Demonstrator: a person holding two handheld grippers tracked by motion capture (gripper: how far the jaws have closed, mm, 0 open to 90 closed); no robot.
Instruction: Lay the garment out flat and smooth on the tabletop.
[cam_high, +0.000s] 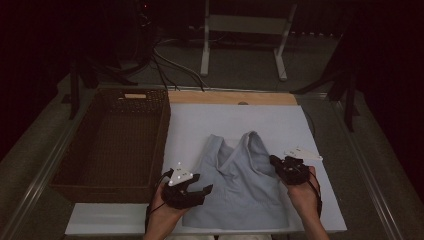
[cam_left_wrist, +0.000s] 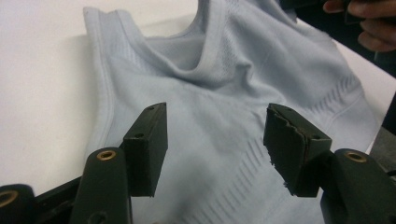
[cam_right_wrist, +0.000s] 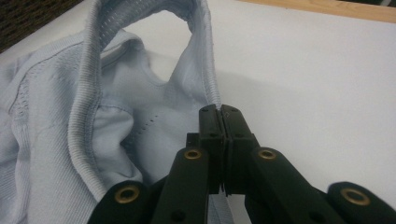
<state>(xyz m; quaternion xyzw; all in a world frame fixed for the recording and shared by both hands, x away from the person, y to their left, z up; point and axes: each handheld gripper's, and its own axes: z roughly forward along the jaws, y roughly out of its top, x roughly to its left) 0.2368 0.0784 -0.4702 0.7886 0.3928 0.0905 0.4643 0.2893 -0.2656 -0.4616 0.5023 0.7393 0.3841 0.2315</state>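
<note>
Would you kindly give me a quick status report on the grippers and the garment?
Left gripper open above the light blue top. Right gripper shut on its armhole edge. Wicker basket beside it, nothing blocking.

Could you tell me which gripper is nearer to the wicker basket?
Left. The left gripper hovers just off the wicker basket by its near right corner; the right gripper is across the top, pinching its edge.

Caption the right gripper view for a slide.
Right gripper shut on the ribbed armhole edge of a pale blue tank top lying on a white table.
</note>
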